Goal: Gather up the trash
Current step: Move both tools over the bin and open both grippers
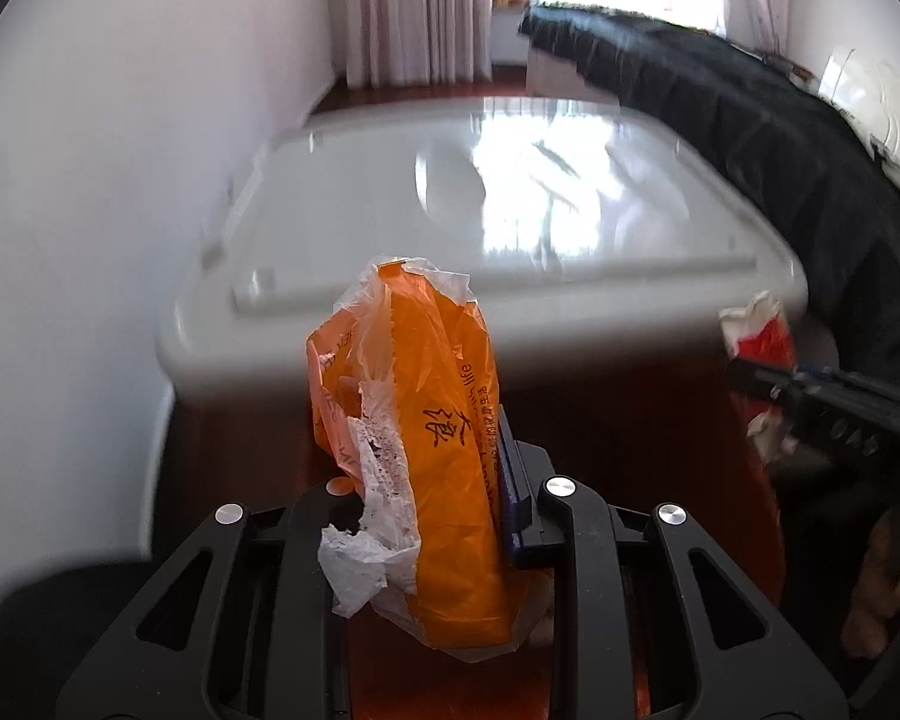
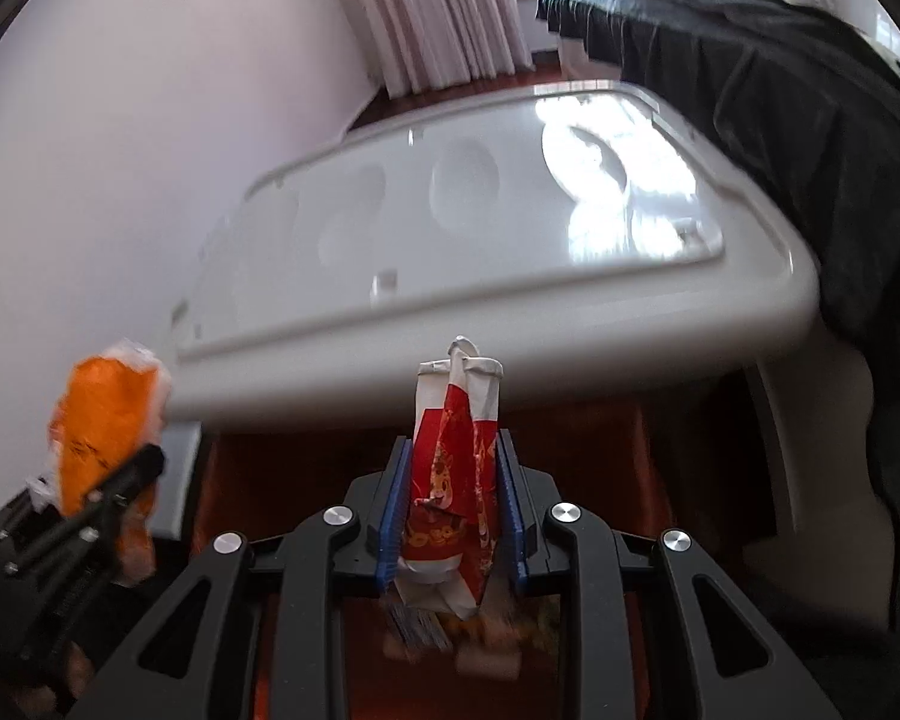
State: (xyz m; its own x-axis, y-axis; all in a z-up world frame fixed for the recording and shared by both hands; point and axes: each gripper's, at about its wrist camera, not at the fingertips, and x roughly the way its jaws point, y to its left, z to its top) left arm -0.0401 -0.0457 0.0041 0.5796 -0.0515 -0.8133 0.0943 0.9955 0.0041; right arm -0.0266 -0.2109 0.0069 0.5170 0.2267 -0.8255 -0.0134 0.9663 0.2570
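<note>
A: Biggest first? White table [image 1: 342,324], glossy top, fills the middle of both views. Dark cloth [image 1: 810,180] is draped off its right side. Curtains [image 1: 414,12] and a bright window at the back, red-brown floor [image 2: 306,480] below.

B: Trash?

A: Two pieces, both lifted off the floor, in front of the table edge. Left gripper [image 1: 426,516] is pinching the orange plastic bag [image 1: 426,420], crumpled, standing up between the jaws, torn white film hanging off it. Right gripper [image 2: 450,516] is clamped on the red-and-white paper wrapper [image 2: 456,468], upright between the blue pads [image 2: 393,516].

B: Why held like that?

A: Looks like carrying, one piece per hand, side by side, close together. No bin in view, can't tell where it goes.

B: Obstacles?

A: Table edge overhangs right ahead; cloth is near the right gripper. Blurry scraps under the right gripper, unclear.
</note>
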